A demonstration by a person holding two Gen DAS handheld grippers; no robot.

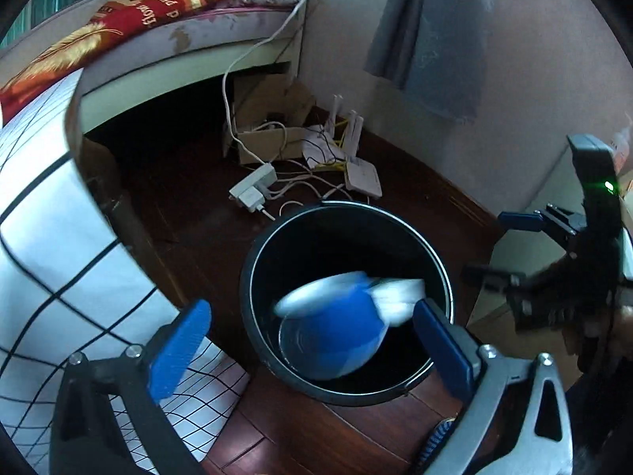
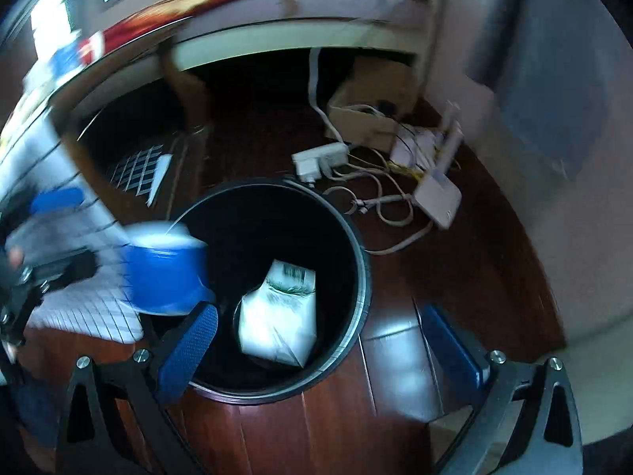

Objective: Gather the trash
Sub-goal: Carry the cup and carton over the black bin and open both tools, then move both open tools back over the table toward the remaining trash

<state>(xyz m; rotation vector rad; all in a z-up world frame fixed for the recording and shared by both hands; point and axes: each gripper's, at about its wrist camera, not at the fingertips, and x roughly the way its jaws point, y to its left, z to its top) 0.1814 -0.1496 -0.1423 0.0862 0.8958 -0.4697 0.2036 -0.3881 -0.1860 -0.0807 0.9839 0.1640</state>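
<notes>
A black round trash bin (image 1: 253, 261) stands on the dark wooden floor below both grippers. A blue and white cup (image 1: 336, 336), blurred, hangs loose over the bin's mouth, between the wide-apart blue pads of my open left gripper (image 1: 312, 308) and touching neither. A white carton (image 1: 399, 297) shows blurred beside it. In the right wrist view the carton (image 2: 281, 316) is inside the bin (image 2: 362, 269) and the cup (image 2: 166, 273) is at its left rim. My right gripper (image 2: 320, 312) is open above the bin with nothing between its pads. Each gripper shows in the other's view: the right one (image 1: 498, 245), the left one (image 2: 67, 233).
A white grid-patterned cloth (image 1: 47, 237) covers a surface at the left. Behind the bin lie a power strip (image 1: 253, 188), a white router (image 1: 362, 178), loose cables and a cardboard box (image 1: 269, 138). A bed with a red blanket (image 1: 138, 12) is at the back, a grey cloth (image 1: 435, 39) on the wall.
</notes>
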